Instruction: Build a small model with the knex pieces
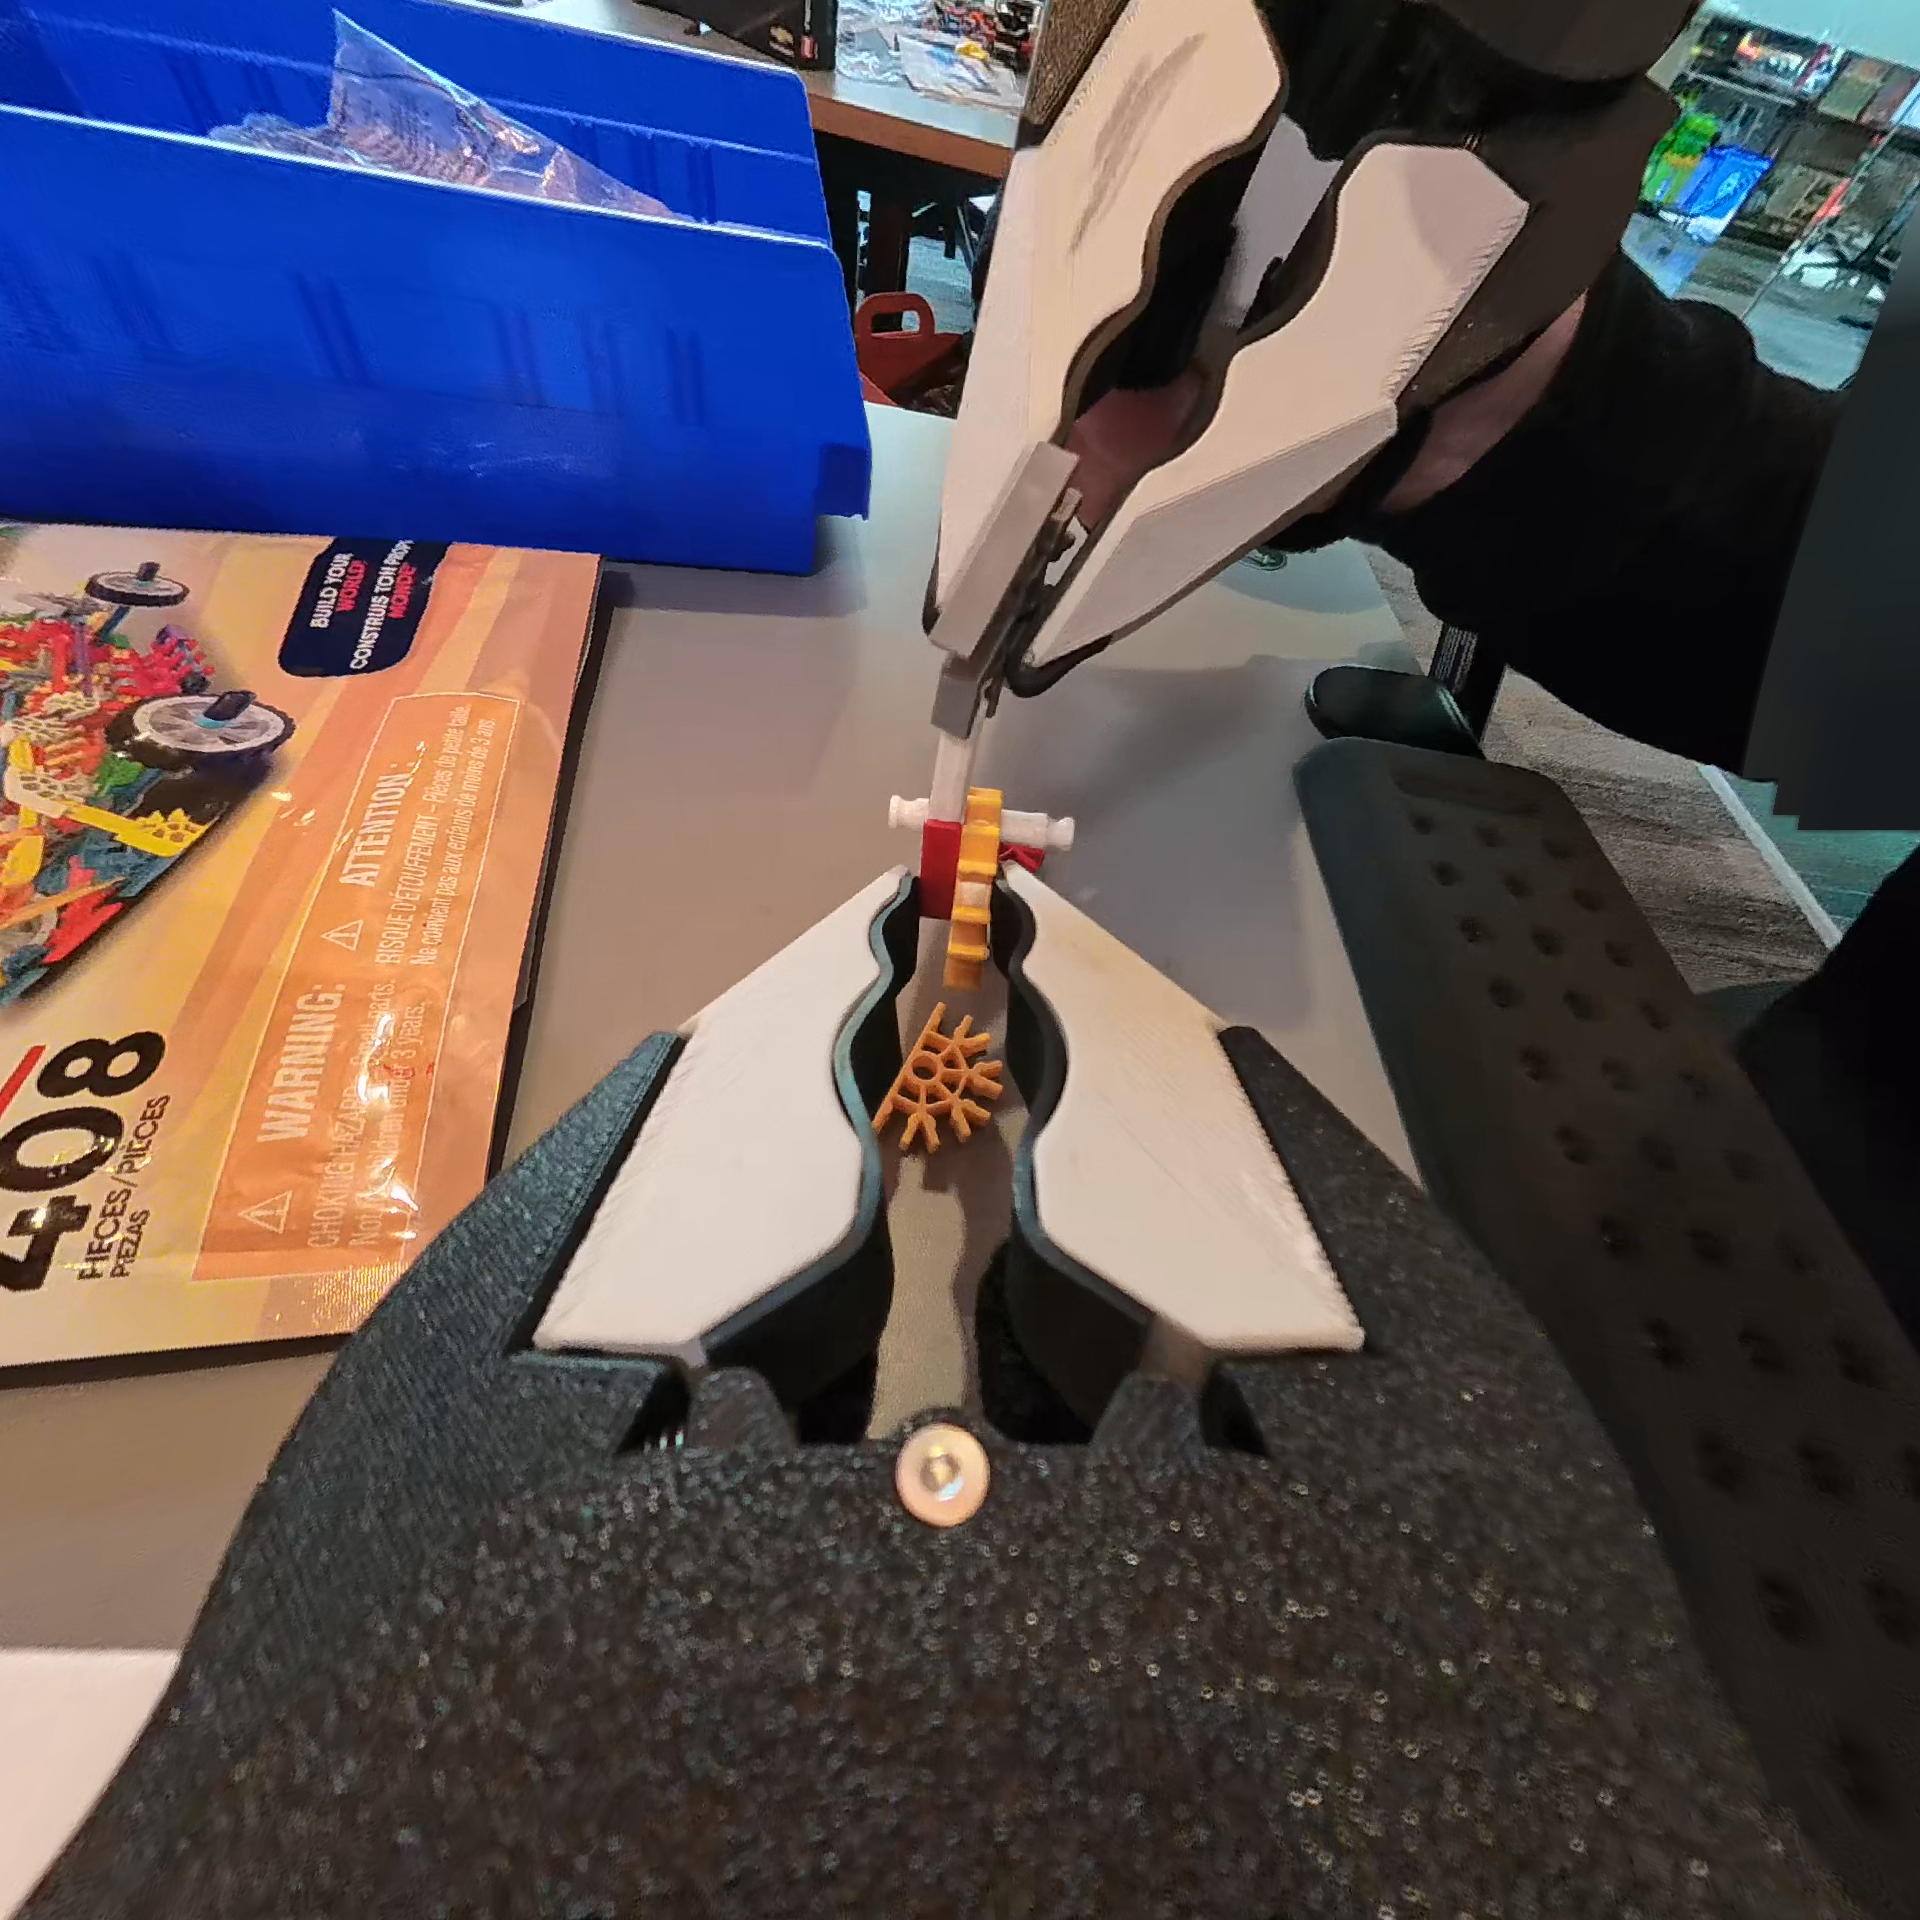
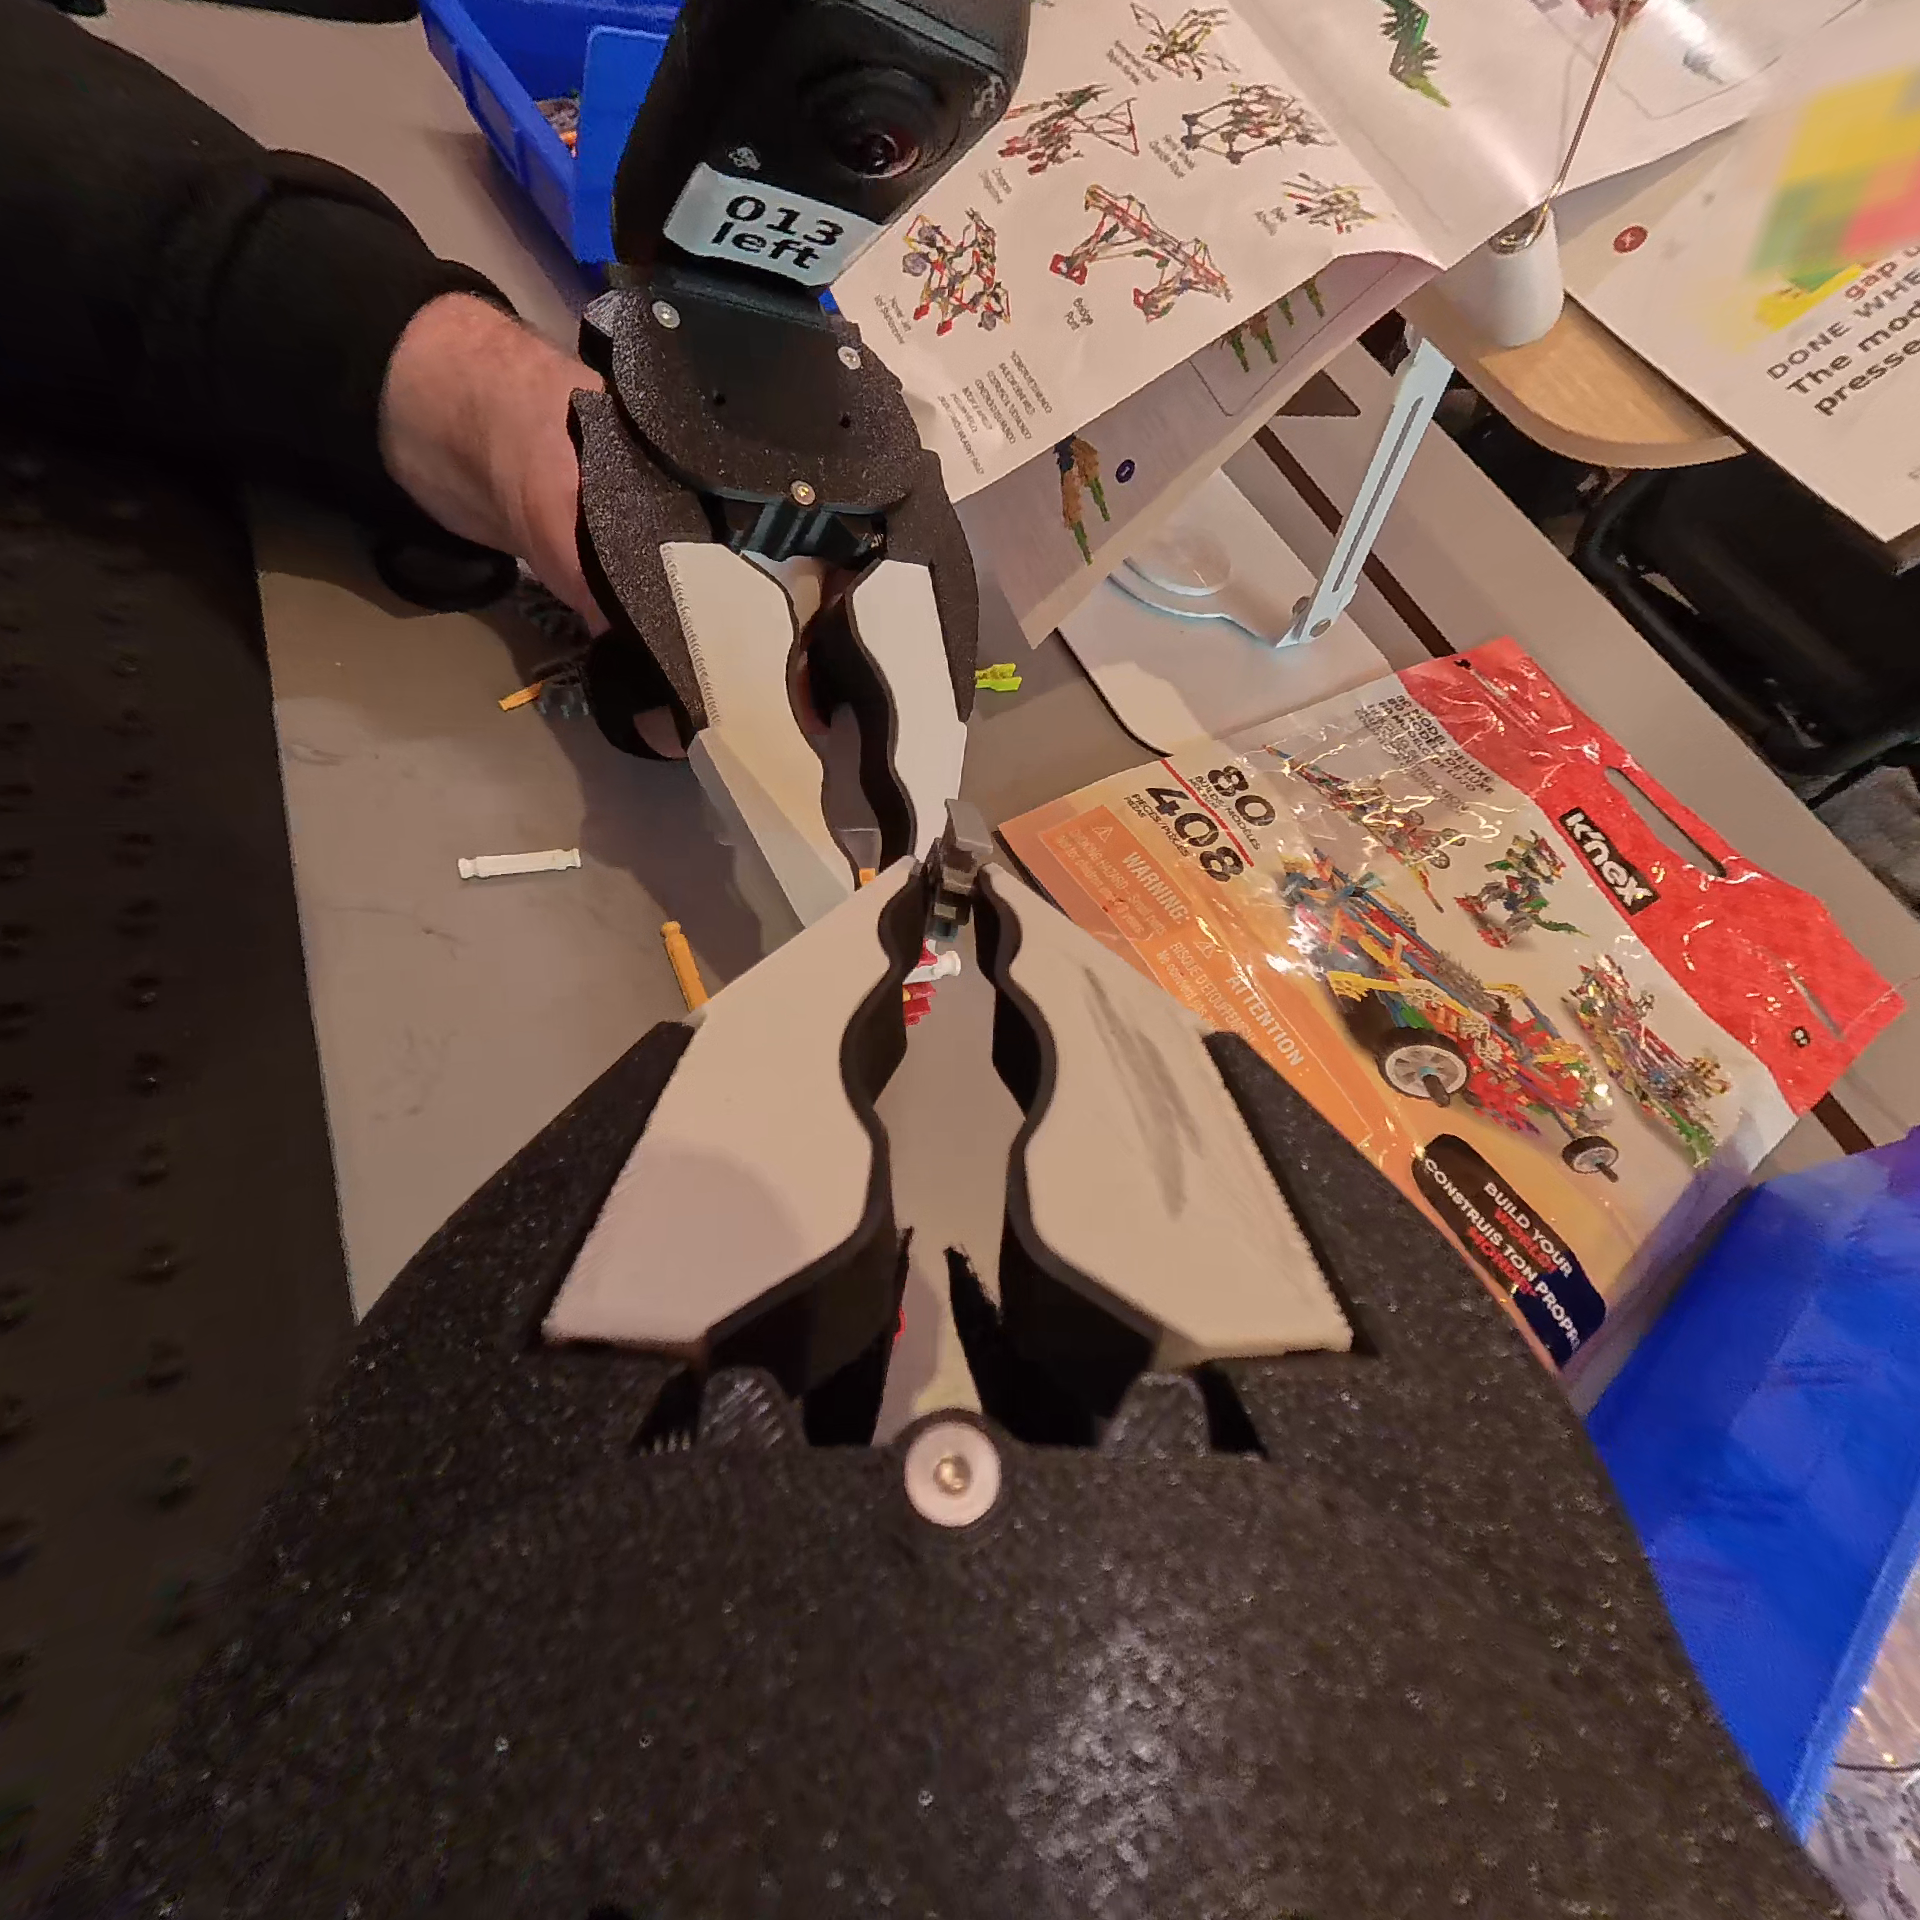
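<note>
My left gripper [image 1: 956,894] is shut on a small toy assembly: a red connector [image 1: 940,868], a yellow connector [image 1: 971,894] and a white cross rod [image 1: 1039,829]. A white rod [image 1: 951,774] rises from it to a grey connector [image 1: 961,707]. My right gripper [image 1: 992,665] comes down from the upper right and is shut on that grey connector [image 2: 966,842]. In the right wrist view my right gripper [image 2: 951,883] meets the left gripper [image 2: 888,847] tip to tip. An orange snowflake connector [image 1: 940,1081] lies on the table between my left fingers.
Blue bins [image 1: 416,312] stand at the left, with one [image 2: 1766,1455] at the right. A printed toy bag [image 1: 260,883] lies flat on the grey table [image 1: 727,727]. A loose white rod [image 2: 520,862] and a yellow rod [image 2: 681,961] lie nearby. An instruction sheet [image 2: 1143,208] hangs behind. A black perforated surface [image 1: 1610,1143] borders the table. One gripper's finger ends stand about 5 centimetres off the other's.
</note>
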Available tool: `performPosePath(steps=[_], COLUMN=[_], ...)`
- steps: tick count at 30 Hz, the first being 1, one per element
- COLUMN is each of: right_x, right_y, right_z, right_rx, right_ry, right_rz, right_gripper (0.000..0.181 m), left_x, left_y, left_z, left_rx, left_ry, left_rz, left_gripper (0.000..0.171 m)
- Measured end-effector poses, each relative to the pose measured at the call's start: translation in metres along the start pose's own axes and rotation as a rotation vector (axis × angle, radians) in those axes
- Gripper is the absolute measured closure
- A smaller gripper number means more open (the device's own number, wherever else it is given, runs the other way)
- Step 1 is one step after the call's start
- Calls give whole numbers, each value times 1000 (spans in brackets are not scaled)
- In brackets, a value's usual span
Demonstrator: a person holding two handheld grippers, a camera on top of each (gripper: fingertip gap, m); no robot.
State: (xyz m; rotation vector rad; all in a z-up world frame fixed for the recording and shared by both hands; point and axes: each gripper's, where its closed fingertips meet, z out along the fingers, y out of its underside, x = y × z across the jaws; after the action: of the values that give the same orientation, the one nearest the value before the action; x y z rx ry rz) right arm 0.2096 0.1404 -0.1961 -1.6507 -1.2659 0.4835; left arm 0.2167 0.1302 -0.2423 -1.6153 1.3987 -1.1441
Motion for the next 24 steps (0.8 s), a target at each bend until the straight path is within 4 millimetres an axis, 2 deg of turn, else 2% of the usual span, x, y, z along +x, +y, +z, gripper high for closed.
performPosePath(steps=[5, 10, 17, 20, 24], right_x=[2, 5, 6, 7, 9], right_y=[-2, 0, 0, -1, -9], right_z=[-1, 3, 7, 6, 0], right_rx=[3, -65, -117, -92, 25], right_ry=[34, 133, 196, 182, 119], right_rz=[-14, -146, -246, -188, -6], right_gripper=[173, 172, 170, 170, 173], left_x=[0, -3, -6, -7, -6], left_y=[-3, 0, 2, 0, -9], left_z=[-1, 0, 0, 0, -3], left_rx=[8, 0, -7, 1, 20], left_ry=[10, 8, 7, -13, -36], left_rz=[-42, -71, -100, -81, -45], left_gripper=[160, 159, 159, 159, 159])
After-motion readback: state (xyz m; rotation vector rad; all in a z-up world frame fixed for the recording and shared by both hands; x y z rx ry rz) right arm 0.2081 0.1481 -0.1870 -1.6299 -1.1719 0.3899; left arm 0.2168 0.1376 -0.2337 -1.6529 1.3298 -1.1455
